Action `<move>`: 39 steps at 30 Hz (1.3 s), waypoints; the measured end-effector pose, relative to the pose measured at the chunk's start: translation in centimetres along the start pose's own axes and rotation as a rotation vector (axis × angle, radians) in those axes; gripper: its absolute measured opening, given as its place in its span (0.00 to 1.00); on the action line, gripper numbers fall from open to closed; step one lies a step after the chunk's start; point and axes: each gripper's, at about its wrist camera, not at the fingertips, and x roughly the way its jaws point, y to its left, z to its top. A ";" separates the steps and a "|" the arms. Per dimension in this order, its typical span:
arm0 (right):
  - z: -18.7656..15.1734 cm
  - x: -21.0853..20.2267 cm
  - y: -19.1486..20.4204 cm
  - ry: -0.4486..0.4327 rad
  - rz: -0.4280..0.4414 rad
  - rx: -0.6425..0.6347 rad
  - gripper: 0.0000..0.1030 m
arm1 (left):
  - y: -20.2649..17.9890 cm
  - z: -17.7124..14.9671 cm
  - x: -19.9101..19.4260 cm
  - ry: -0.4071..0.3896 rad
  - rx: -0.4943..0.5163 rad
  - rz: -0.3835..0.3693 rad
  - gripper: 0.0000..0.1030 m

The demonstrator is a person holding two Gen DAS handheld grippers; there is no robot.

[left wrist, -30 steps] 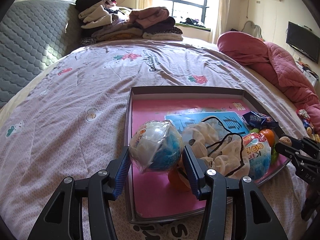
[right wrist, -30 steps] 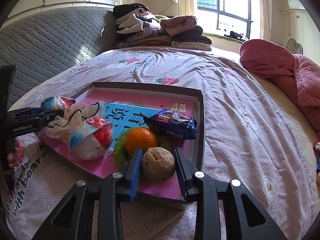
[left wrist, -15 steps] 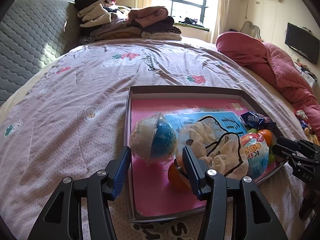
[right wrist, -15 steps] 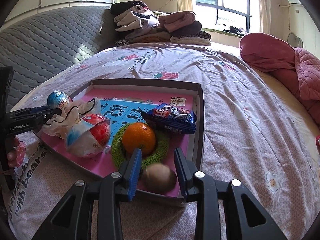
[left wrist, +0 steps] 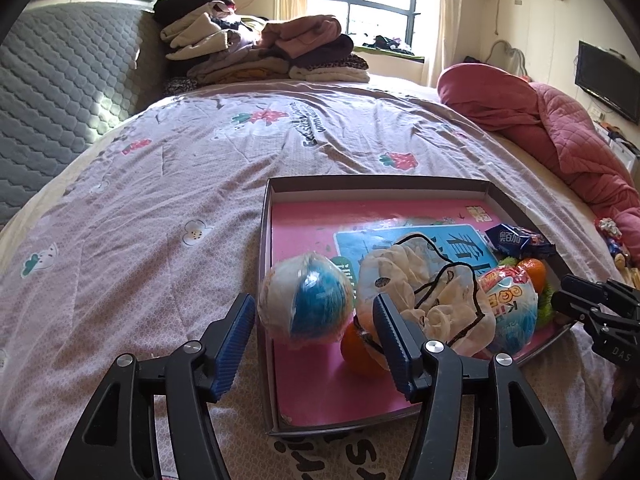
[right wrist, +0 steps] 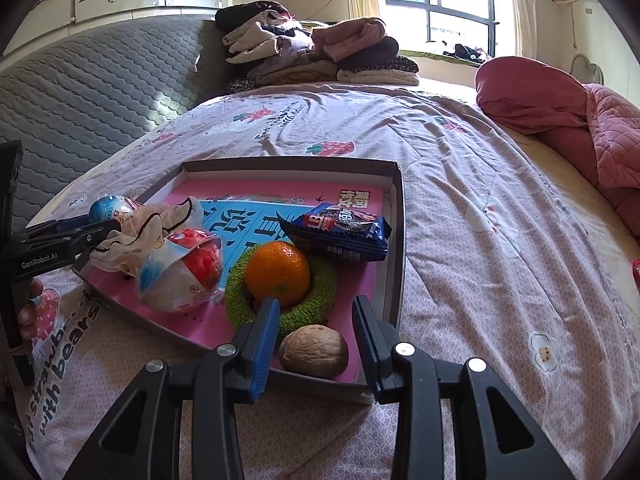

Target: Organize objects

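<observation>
A shallow box tray [left wrist: 400, 184] [right wrist: 394, 216] with a pink floor lies on the bed. In it are a blue wrapped toy egg [left wrist: 306, 299] [right wrist: 110, 209], a cream drawstring pouch [left wrist: 424, 280], a red wrapped toy egg [right wrist: 184, 272] [left wrist: 508, 304], an orange [right wrist: 277, 273] on a green knitted ring [right wrist: 316, 304], a blue snack packet [right wrist: 340, 232] and a walnut [right wrist: 314, 353]. My left gripper [left wrist: 314, 344] is open, its jaws either side of the blue egg. My right gripper [right wrist: 316, 340] is open around the walnut, which rests on the tray floor.
A second orange [left wrist: 358, 350] lies under the pouch. Folded clothes [left wrist: 260, 52] are piled at the head of the bed. A red quilt [left wrist: 540, 128] lies at the right. A grey padded headboard [left wrist: 52, 92] stands at the left.
Both grippers opened and drew back. The left let go of the blue egg, the right let go of the walnut; both now rest in the tray.
</observation>
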 end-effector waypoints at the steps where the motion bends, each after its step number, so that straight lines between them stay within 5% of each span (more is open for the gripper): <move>1: 0.0 0.0 0.0 0.000 0.001 0.001 0.37 | 0.0 0.0 0.0 0.000 0.000 0.000 0.61; 28: 1.1 -3.8 -0.1 -0.090 0.017 0.087 0.57 | -1.1 0.1 -6.0 -0.069 -0.025 0.049 0.72; 39: 2.0 -8.3 0.5 -0.201 0.002 0.087 0.63 | -1.7 0.4 -10.0 -0.130 -0.028 0.057 0.72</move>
